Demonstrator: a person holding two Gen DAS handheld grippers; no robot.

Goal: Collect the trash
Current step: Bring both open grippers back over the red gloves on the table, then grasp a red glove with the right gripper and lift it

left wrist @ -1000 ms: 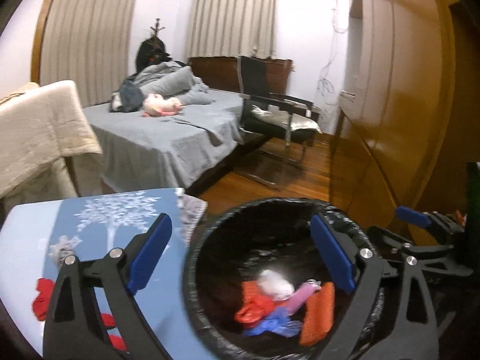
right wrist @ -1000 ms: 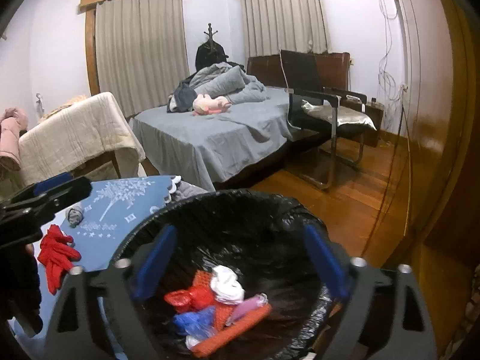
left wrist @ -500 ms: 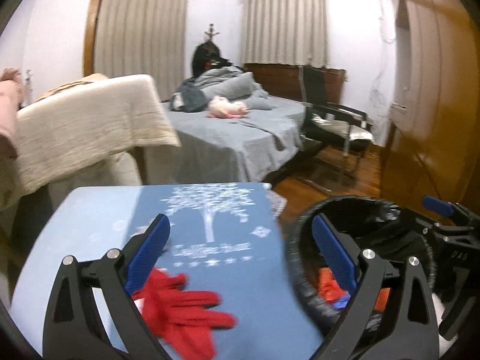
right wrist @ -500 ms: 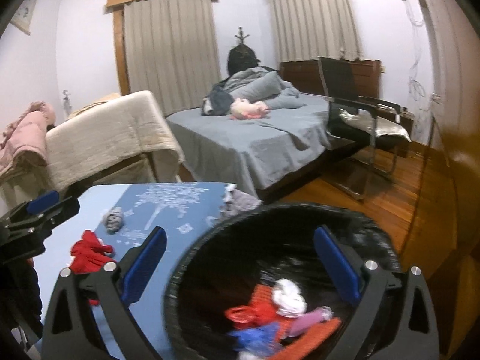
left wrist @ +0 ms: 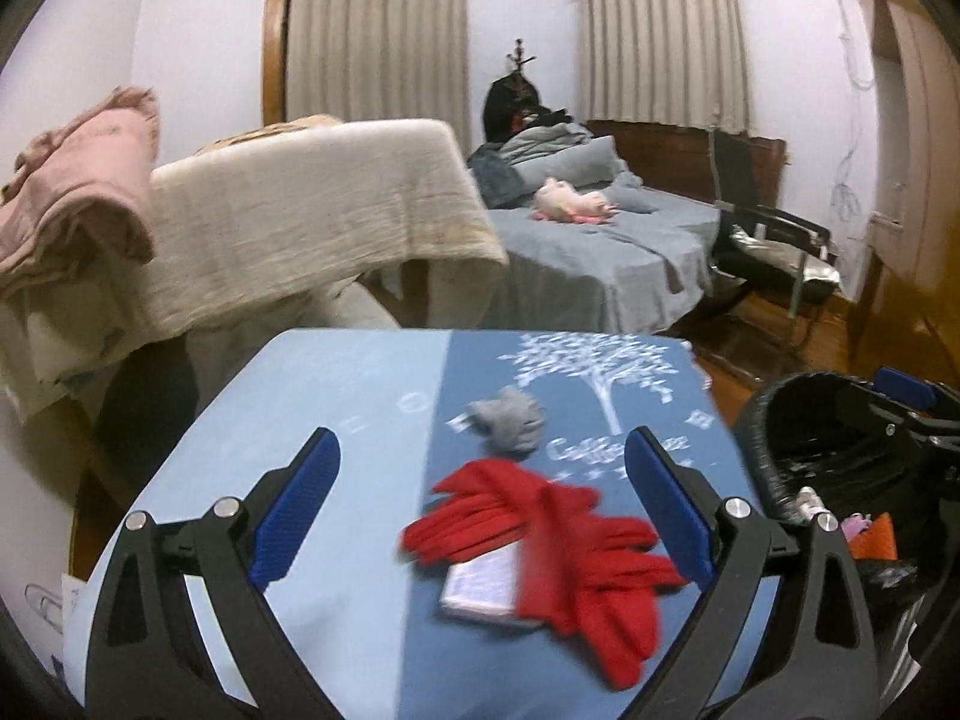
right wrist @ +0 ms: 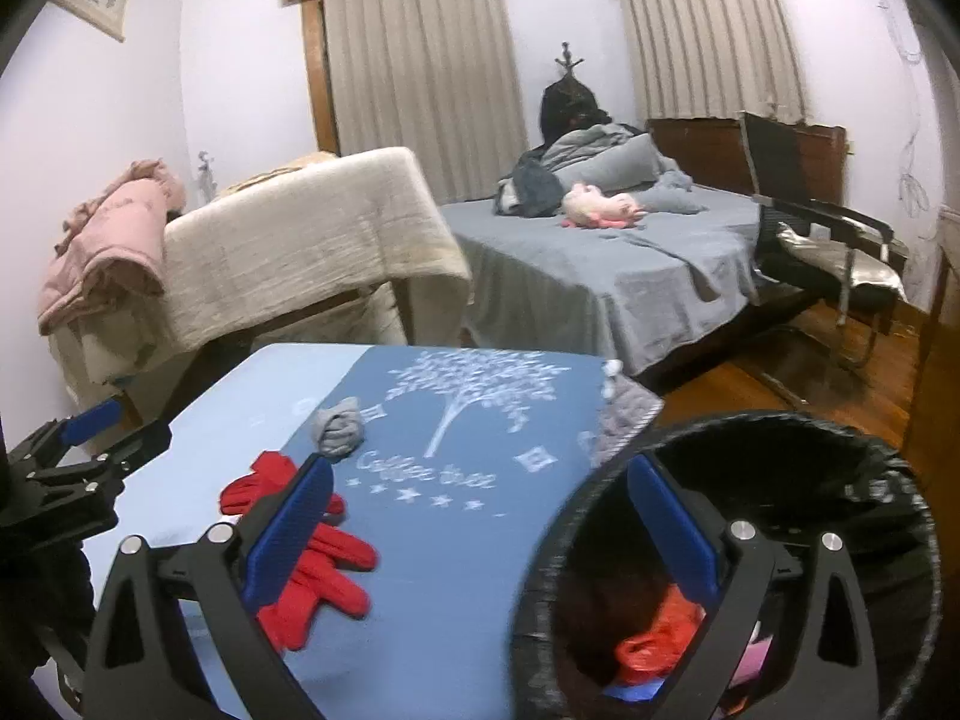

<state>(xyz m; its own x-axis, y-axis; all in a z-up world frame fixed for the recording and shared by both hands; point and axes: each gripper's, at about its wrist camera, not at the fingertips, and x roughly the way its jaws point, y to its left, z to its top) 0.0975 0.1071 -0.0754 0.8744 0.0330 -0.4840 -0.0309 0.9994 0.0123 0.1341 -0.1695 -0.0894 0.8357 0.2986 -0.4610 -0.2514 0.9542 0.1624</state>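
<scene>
My left gripper point(left wrist: 480, 510) is open above the blue tablecloth point(left wrist: 336, 396), with nothing held. Under it lie red gloves point(left wrist: 540, 540) over a small white packet point(left wrist: 480, 585). A grey crumpled wad point(left wrist: 510, 417) sits just beyond them. The black-lined trash bin point(left wrist: 774, 414) stands off the table's right edge. My right gripper point(right wrist: 480, 531) is also open and empty, straddling the cloth point(right wrist: 456, 540) and the bin's rim point(right wrist: 750, 423). Red and other coloured trash point(right wrist: 654, 648) lies inside the bin. The red gloves point(right wrist: 300, 558) and grey wad point(right wrist: 339, 426) are to its left.
A beige-draped piece of furniture point(left wrist: 300, 210) stands behind the table, with a pink cloth point(left wrist: 78, 180) on its left end. A grey bed point(right wrist: 600, 258) and a black chair point(right wrist: 828, 252) are farther back. Wooden floor point(right wrist: 780, 372) lies beyond the bin.
Both views have swung left, from over the bin toward the table. The red gloves and grey wad now sit in front of my left gripper. Both grippers stayed open.
</scene>
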